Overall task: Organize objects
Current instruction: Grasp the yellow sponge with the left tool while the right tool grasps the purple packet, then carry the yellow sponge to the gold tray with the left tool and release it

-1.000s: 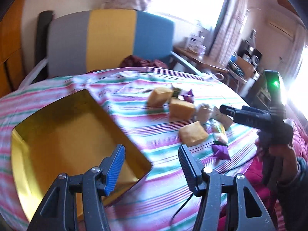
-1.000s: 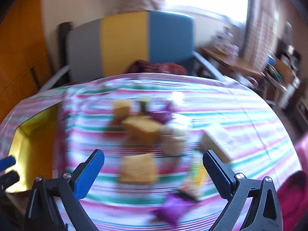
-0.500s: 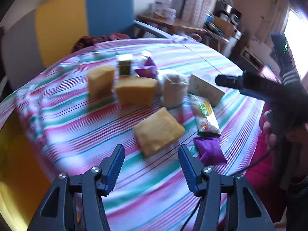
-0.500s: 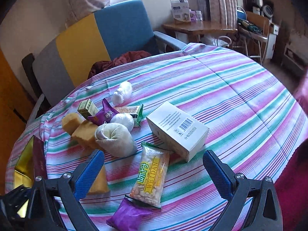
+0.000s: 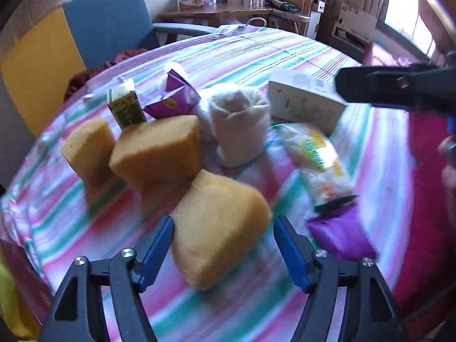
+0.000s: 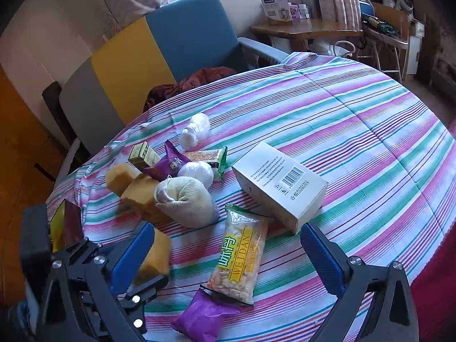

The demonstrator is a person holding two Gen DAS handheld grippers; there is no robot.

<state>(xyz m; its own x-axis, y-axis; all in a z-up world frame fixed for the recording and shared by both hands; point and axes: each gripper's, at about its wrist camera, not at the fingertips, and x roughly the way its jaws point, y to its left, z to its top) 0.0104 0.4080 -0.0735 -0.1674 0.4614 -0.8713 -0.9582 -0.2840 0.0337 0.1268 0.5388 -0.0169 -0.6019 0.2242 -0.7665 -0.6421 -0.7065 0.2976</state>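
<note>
Left wrist view: left tongs (image 5: 222, 252) (just opening) straddle a spongy yellow wedge (image 5: 219, 230); right tongs (image 6: 225, 259) gape, empty.

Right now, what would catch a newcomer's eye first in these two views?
The left gripper, jaws open, straddles the nearest yellow sponge block without pressing it. Behind it a jumble of snacks crowds the striped tablecloth, with a WEIDAN snack packet lying between the right gripper's wide-open jaws and a white box beyond.
</note>
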